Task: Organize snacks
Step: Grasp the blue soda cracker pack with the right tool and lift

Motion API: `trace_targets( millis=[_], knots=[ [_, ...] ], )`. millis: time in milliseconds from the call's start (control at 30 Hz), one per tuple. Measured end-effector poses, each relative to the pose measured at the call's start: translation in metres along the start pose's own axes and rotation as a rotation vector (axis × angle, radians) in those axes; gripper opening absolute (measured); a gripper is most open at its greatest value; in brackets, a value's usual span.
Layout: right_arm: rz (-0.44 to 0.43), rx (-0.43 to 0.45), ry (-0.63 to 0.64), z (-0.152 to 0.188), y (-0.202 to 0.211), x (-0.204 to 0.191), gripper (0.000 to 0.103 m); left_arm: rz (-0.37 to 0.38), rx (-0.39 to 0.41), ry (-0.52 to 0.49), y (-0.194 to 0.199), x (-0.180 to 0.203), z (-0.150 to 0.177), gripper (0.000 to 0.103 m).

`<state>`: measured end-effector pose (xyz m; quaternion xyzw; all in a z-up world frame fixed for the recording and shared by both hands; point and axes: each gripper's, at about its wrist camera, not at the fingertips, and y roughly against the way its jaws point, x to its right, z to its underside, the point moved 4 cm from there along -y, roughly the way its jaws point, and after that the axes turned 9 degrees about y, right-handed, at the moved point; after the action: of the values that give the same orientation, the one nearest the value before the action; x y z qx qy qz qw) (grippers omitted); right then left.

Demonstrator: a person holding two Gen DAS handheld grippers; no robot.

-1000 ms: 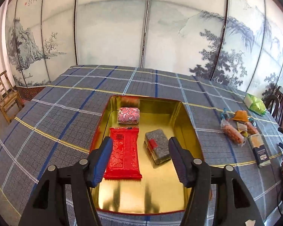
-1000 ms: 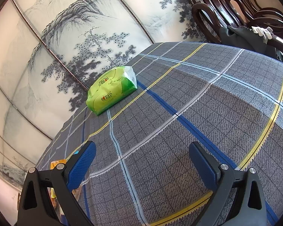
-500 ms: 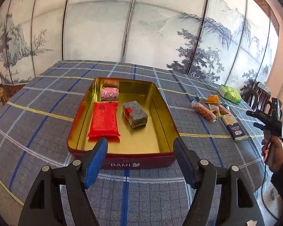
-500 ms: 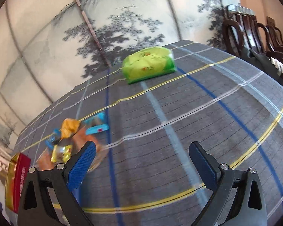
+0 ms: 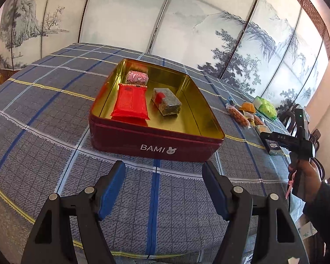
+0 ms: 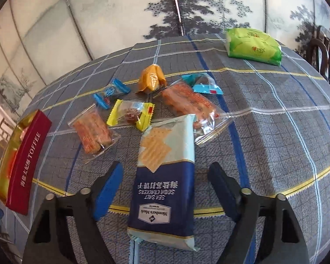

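Note:
A red BAMI tin (image 5: 156, 147) with a gold inside holds a red packet (image 5: 131, 101), a pink candy (image 5: 137, 77) and a dark wrapped bar (image 5: 166, 101). My left gripper (image 5: 164, 189) is open and empty, in front of the tin. My right gripper (image 6: 165, 189) is open, its fingers on either side of a blue soda cracker pack (image 6: 162, 182) that lies flat. Beyond the pack lie several loose snacks: an orange packet (image 6: 152, 78), a yellow-edged candy (image 6: 131, 114), a clear bag of orange sticks (image 6: 191, 103). The tin shows at the left (image 6: 24, 165).
A green pack (image 6: 253, 45) lies at the table's far right. Dark wooden chairs (image 6: 327, 61) stand beyond the right edge. A painted folding screen (image 5: 165, 22) stands behind the table. The plaid tablecloth (image 5: 44, 114) covers the whole table.
My left gripper has pulled back from over the tin to in front of it. My right gripper has swung left from the green pack to over the cracker pack.

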<state>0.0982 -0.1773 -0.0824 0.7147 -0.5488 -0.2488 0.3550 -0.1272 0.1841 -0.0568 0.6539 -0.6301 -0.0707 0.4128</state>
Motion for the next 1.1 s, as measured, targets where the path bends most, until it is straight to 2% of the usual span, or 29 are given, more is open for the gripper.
trace_targets(
  millis=[67,100,167,233,400,733,967,1100],
  knots=[
    [0.06,0.005,0.09,0.001,-0.002,-0.013,0.058,0.002,0.002,-0.011,0.002,0.002,0.002,0.068],
    [0.034,0.011,0.088,0.001,-0.001,-0.016,0.05,0.005,0.004,-0.014,0.003,0.003,0.002,0.068],
    [0.06,0.014,0.107,0.001,0.001,-0.02,0.048,0.01,0.011,-0.017,0.005,0.007,0.002,0.068],
    [0.093,0.028,0.147,0.002,0.004,-0.026,0.048,0.018,0.014,-0.017,0.008,0.009,0.001,0.068],
    [0.101,0.102,0.146,-0.014,0.028,-0.023,0.047,0.024,0.026,-0.028,0.014,0.014,-0.001,0.068],
    [0.202,0.159,0.1,-0.063,0.051,0.009,0.047,0.006,0.033,-0.04,0.017,0.017,0.009,0.068],
    [0.201,0.193,0.088,-0.079,0.053,-0.002,0.047,-0.055,0.043,-0.07,0.016,0.01,0.016,0.068],
    [0.193,0.208,0.095,-0.086,0.052,-0.014,0.047,-0.071,0.043,-0.044,0.014,0.0,0.017,0.068]
  ],
)
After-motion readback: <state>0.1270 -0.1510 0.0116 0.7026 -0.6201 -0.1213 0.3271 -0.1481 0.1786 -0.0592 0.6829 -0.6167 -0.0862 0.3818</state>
